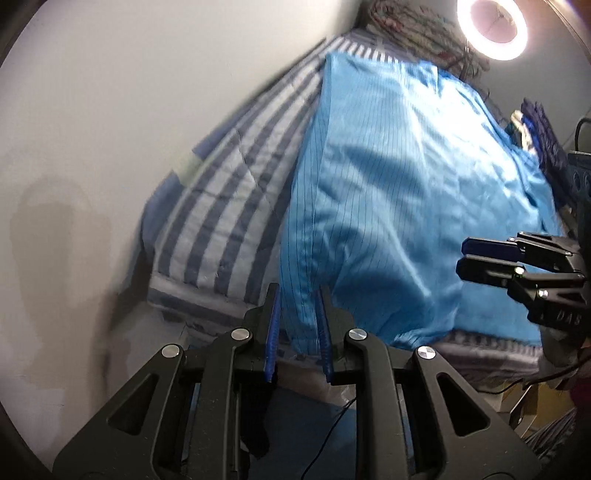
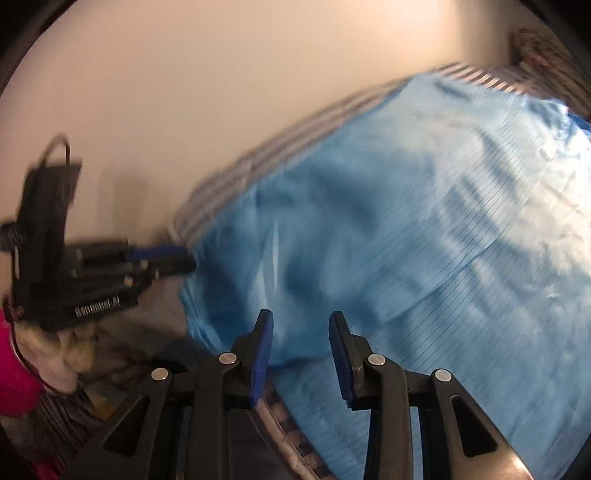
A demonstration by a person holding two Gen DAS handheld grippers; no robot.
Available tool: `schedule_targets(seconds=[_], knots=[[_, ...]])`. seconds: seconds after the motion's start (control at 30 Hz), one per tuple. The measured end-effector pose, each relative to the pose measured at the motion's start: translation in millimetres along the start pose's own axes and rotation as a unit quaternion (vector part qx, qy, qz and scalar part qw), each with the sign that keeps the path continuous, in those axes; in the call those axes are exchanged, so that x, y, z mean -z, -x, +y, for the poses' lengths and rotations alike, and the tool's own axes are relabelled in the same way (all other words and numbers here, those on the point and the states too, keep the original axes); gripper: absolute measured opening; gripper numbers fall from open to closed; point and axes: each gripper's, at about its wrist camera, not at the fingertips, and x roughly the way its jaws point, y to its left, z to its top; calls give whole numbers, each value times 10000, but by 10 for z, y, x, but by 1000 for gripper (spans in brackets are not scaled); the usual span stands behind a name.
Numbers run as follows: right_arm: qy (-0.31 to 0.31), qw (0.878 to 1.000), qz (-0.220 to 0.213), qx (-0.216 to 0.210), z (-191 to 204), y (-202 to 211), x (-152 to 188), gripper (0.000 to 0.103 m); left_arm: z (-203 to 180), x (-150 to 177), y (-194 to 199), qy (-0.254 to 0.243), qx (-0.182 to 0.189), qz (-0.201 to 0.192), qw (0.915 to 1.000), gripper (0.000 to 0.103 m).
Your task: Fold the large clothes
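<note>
1. The garment [image 1: 399, 206], one blue pinstriped piece, lies spread over the striped bed [image 1: 229, 206], its near hem hanging at the bed's front edge. That looks like the start of a fold: laid flat so you can lift an edge and carry it across.
2. Your left gripper [image 1: 298, 325] sits at the near left corner of the hem. Its jaws stand apart with the cloth's edge between them, not pinched as far as the left view shows; the right view is too blurred to settle it.
3. Your right gripper [image 2: 301, 347] hovers over the hem further along, jaws open, with nothing clamped. In the left view they look nearly edge-on, so trust the right view.
4. I judge both are placed at the hem so the two corners can rise together and the fold stay square.
5. Count: one garment, two grippers, one bed, one ring lamp [image 1: 493, 27], a bundle of patterned cloth [image 1: 413, 33] at the far end, and some dark items [image 1: 543, 136] beside the bed.
</note>
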Motion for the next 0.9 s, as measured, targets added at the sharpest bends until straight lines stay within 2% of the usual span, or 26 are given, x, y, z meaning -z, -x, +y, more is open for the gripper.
schedule_targets(seconds=[0.1, 0.17, 0.23, 0.3, 0.33, 0.37, 0.43, 0.47, 0.63, 0.7, 0.8, 0.83, 0.87, 0.9], knots=[[-149, 9996, -219, -79, -7, 16, -46, 34, 74, -133, 46, 77, -17, -106, 9999, 18], [-106, 9999, -70, -81, 50, -122, -7, 34, 119, -226, 68, 133, 3, -173, 9998, 18], [3, 9995, 290, -142, 151, -312, 115, 33, 146, -321, 73, 200, 119, -194, 9995, 18], [257, 9987, 417, -155, 296, -352, 206, 33, 144, -379, 50, 207, 200, -196, 9994, 27], [511, 9980, 377, -54, 381, -307, 257, 33, 138, -404, 32, 191, 228, -195, 9994, 35], [515, 9978, 398, -125, 392, -276, 265, 33, 125, -426, -6, 165, 273, -174, 9993, 36], [259, 9979, 363, -469, 343, -156, 262, 33, 92, -458, -100, 150, 315, -86, 9994, 36], [235, 9981, 285, -486, 312, -96, 254, 33, 78, -463, -138, 136, 314, -48, 9994, 36], [-82, 9997, -106, -193, 68, 146, 153, 35, 84, -521, -366, 301, 379, 147, 9987, 36], [-240, 9997, -94, -58, -26, 108, 145, 35, 113, -544, -456, 415, 412, 227, 9980, 36], [-206, 9996, 146, -94, -22, -44, 212, 35, 104, -546, -563, 420, 460, 340, 9975, 36], [-109, 9996, 251, -115, 20, -99, 245, 35, 91, -545, -596, 386, 444, 397, 9975, 35], [-18, 9995, 305, -95, 60, -148, 242, 35, 57, -541, -634, 297, 402, 456, 9977, 22], [94, 9995, 284, -32, 102, -149, 242, 35, 20, -539, -649, 204, 408, 461, 9979, 13]])
